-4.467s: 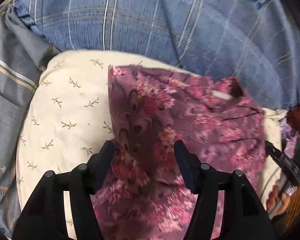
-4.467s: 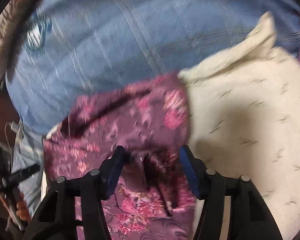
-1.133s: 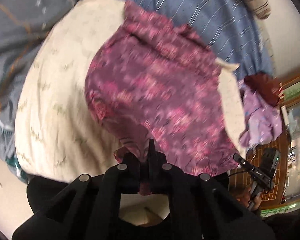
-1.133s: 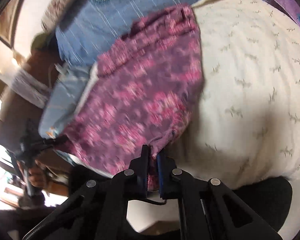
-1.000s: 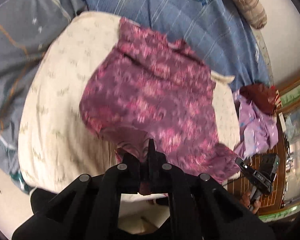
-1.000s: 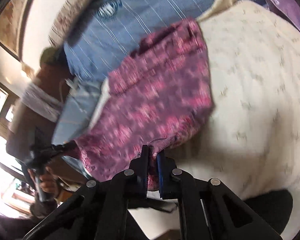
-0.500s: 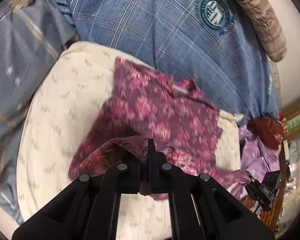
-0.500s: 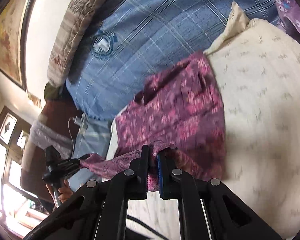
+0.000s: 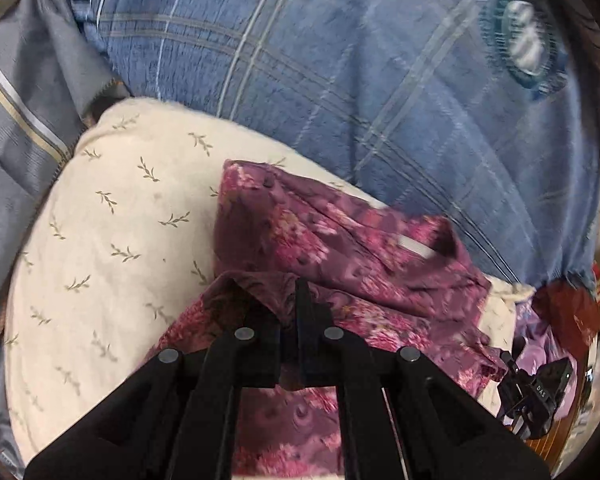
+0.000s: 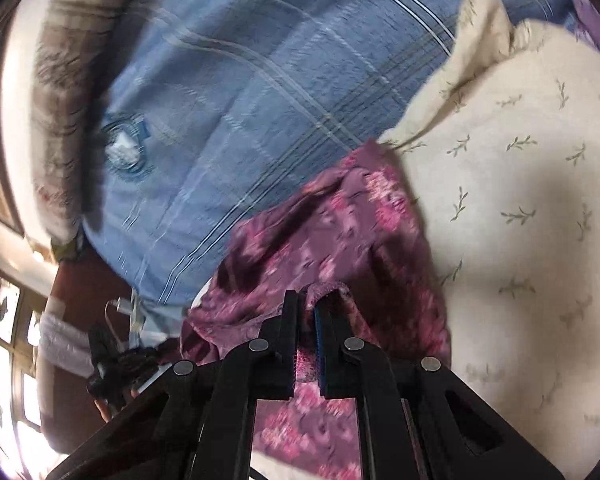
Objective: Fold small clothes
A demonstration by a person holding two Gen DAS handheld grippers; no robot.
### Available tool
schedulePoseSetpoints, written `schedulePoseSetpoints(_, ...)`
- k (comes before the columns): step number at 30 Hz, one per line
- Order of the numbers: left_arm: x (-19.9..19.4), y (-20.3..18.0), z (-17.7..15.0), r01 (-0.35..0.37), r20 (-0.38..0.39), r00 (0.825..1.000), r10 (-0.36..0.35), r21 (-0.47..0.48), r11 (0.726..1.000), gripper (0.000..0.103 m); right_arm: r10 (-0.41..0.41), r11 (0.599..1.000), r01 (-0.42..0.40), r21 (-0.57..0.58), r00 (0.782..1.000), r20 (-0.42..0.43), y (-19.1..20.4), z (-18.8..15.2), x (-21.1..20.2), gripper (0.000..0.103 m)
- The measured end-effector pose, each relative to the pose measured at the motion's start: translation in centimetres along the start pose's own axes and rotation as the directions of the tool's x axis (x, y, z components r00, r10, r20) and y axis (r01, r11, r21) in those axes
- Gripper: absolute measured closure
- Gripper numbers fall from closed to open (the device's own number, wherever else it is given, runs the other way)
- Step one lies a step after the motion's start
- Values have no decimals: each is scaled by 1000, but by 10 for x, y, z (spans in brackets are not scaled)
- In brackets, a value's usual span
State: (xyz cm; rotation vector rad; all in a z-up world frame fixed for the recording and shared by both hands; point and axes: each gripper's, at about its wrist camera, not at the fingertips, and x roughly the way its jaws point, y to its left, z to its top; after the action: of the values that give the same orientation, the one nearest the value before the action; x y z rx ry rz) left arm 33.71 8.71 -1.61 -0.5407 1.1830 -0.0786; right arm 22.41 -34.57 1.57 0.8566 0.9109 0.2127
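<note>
We hold the purple floral garment by its near edge with both tools, and it lies on a cream pillow printed with small leaf sprigs. In the left wrist view, the left tool has its jaws pressed together on a bunched fold of the fabric, which rises in a hump just ahead of the black fingers. Beyond that fold the garment spreads flat toward its far end, where a small white label shows near the neckline. In the right wrist view, the right tool is likewise clamped on the cloth, with a strip of pink-flowered fabric caught between the two fingers and hanging down behind them. The garment sits toward the left half of the cream pillow in that view, its far edge touching a blue plaid blanket. The same blanket fills the top of the left view, with a round emblem on it. A grey striped cloth lies beside the pillow at the left. The right tool's body appears at the lower right edge of the left view, past the garment's corner.
</note>
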Motion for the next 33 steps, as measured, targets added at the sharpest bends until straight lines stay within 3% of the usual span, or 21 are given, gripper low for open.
schedulePoseSetpoints(8, 38, 15, 19, -15, -41, 999, 11, -75, 997, 99, -10, 995, 11, 103, 1000, -13, -39, 19, 53, 97)
schedulePoseSetpoints(17, 3, -5, 30, 61, 28, 998, -59, -79, 995, 99, 42, 999, -43, 25, 999, 34, -6, 35, 38, 97)
schedulePoseSetpoints(24, 12, -20, 62, -15, 72, 997, 19, -48, 999, 99, 68, 998, -68, 6, 995, 80, 8, 69, 46, 97)
schedulePoseSetpoints(33, 72, -5, 82, -60, -3, 998, 60, -100, 993, 97, 19, 992, -21, 122, 1000, 16, -35, 91, 106, 96)
